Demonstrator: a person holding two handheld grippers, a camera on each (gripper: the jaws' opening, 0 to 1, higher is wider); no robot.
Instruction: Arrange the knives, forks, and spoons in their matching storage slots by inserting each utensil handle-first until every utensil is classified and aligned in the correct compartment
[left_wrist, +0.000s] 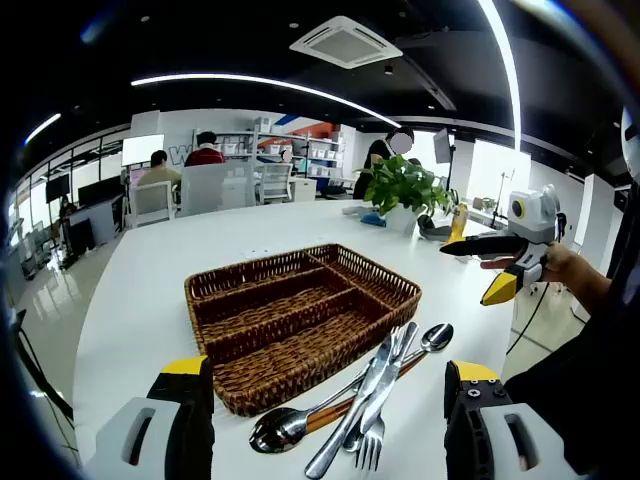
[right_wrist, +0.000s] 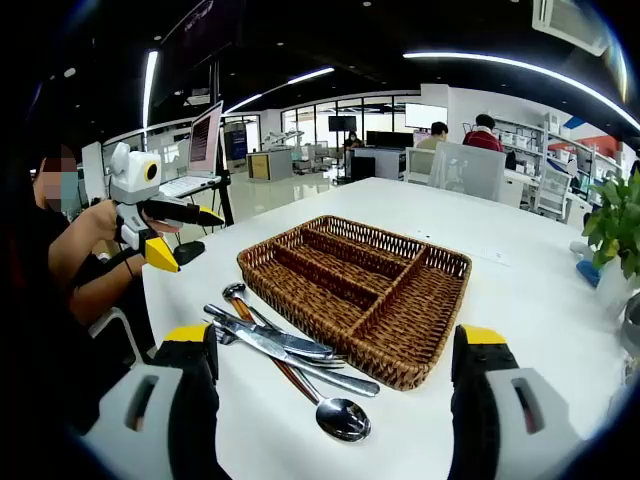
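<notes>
Both claws, left claw (left_wrist: 325, 425) and right claw (right_wrist: 335, 400), are hovering wide and empty; the stiff, slippery utensils (right_wrist: 290, 355) are lying piled beside the basket (right_wrist: 355, 295), best pinched mid-handle.

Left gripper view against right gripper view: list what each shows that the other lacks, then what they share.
Left gripper view: the whole potted plant at the table's far end, a ceiling air vent, and the right gripper held open above the table edge.

Right gripper view: an open laptop on a stand, and the left gripper held open in a hand.

Shared: the white table, the empty wicker tray with its compartments, and the pile of cutlery beside it, untouched.
</notes>
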